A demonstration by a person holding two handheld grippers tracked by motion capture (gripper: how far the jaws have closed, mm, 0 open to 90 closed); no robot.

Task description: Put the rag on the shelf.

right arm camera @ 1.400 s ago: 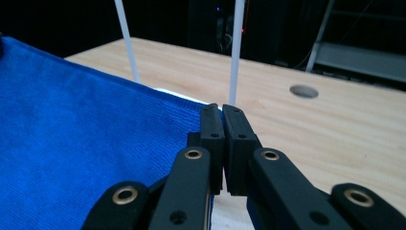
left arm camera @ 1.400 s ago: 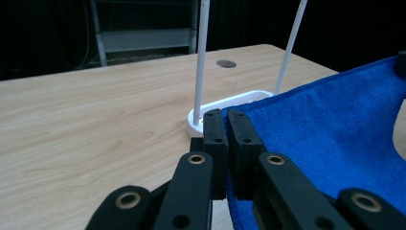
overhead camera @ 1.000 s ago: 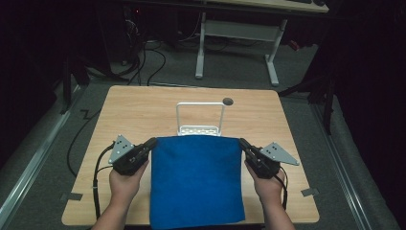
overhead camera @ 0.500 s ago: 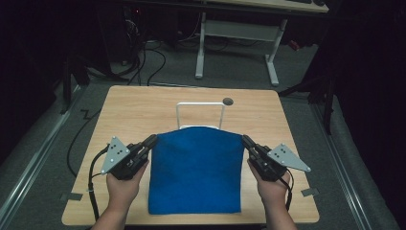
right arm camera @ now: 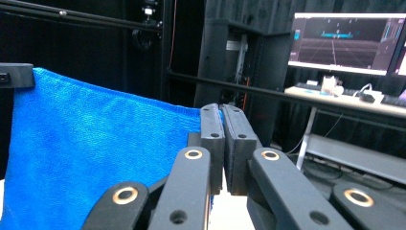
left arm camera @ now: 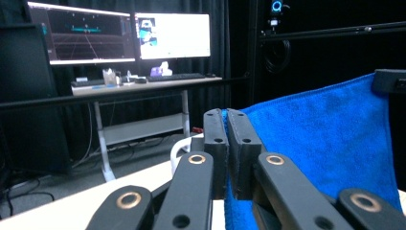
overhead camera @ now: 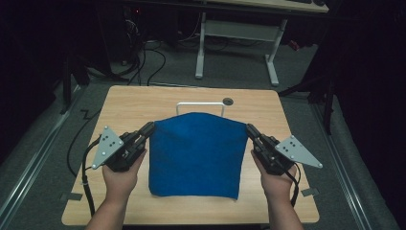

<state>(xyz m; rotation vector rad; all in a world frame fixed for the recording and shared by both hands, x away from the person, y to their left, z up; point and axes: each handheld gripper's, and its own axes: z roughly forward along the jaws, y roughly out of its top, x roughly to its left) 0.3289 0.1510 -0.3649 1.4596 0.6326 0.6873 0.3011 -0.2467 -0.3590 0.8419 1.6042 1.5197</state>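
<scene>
From above we saw the blue cloth [overhead camera: 194, 155] stretched between our two hands, its near edge resting on the wooden table [overhead camera: 143, 103] and its far edge lifted in front of a white wire rack [overhead camera: 199, 105] — a layout neither gripper view gave us. The left gripper [left arm camera: 226, 125] had its jaws pressed together on the cloth's left upper corner, and the right gripper [right arm camera: 222, 123] pinched the right corner likewise. Beyond the jaws, the gripper views showed lit monitors [left arm camera: 172, 36] on a desk [left arm camera: 143, 86].
</scene>
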